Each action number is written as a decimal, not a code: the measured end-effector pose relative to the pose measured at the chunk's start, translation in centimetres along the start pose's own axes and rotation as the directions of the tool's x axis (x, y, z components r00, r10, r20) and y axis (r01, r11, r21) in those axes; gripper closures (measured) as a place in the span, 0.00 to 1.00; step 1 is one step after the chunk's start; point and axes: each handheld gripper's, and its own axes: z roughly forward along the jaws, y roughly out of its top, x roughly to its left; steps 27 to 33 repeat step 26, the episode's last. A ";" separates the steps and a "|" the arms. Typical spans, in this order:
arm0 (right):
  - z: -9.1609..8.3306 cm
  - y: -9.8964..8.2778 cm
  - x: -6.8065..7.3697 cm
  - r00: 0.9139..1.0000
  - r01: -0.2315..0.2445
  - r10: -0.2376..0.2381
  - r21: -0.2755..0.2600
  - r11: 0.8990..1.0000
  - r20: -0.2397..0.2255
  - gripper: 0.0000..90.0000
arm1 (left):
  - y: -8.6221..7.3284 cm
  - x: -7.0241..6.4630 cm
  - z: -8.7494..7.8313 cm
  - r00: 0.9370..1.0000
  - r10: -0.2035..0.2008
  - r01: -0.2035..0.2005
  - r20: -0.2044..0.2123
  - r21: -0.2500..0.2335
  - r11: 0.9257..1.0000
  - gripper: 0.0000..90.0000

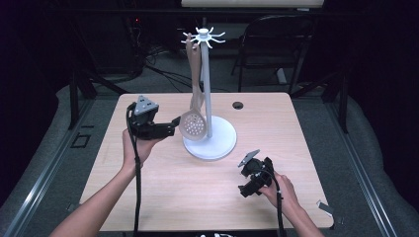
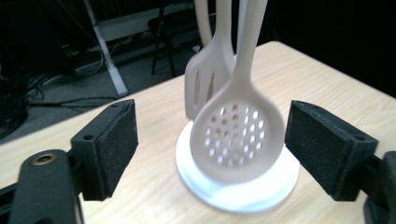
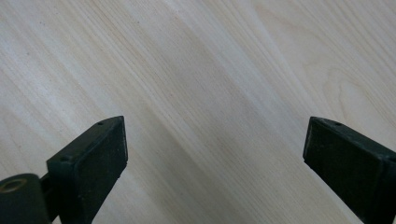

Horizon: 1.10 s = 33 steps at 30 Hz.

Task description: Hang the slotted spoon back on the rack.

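Skimmer spoon (image 2: 238, 135) is hanging from the white rack (image 1: 206, 89) between the left gripper's (image 1: 174, 126) open jaws; closing off-centre risks swinging it against the slotted spatula (image 2: 208, 79). Right gripper (image 1: 245, 185) is idling open over the desk (image 1: 163, 197).

Light wooden table (image 1: 163, 197) with a dark grommet hole (image 1: 238, 105), black folding chair (image 1: 276, 39) behind, cables on grey floor (image 1: 163, 74)

The beige skimmer spoon (image 1: 193, 126) hangs upright from a hook at the top of the white rack (image 1: 206, 84), its round perforated bowl low, just above the rack's disc base. A beige slotted spatula (image 2: 205, 79) hangs just behind it on the same rack.
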 end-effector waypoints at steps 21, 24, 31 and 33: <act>-0.1 -0.2 0.1 1.000 -0.001 0.002 -0.016 1.000 0.010 0.06 | -10.9 1.4 -3.3 0.994 -0.107 0.108 -0.020 0.165 0.980 0.14; -0.2 -0.2 -0.1 1.000 0.005 -0.005 -0.014 1.000 0.016 0.05 | -11.2 1.8 -3.2 0.992 -0.118 0.122 -0.031 0.169 0.978 0.12; -0.2 -0.3 -0.1 1.000 0.005 -0.005 -0.014 1.000 0.023 0.03 | -11.5 2.1 -3.1 0.991 -0.122 0.129 -0.049 0.175 0.976 0.11; -0.2 -0.3 -0.1 1.000 0.005 -0.005 -0.014 1.000 0.023 0.03 | -11.5 2.1 -3.1 0.991 -0.122 0.129 -0.049 0.175 0.976 0.11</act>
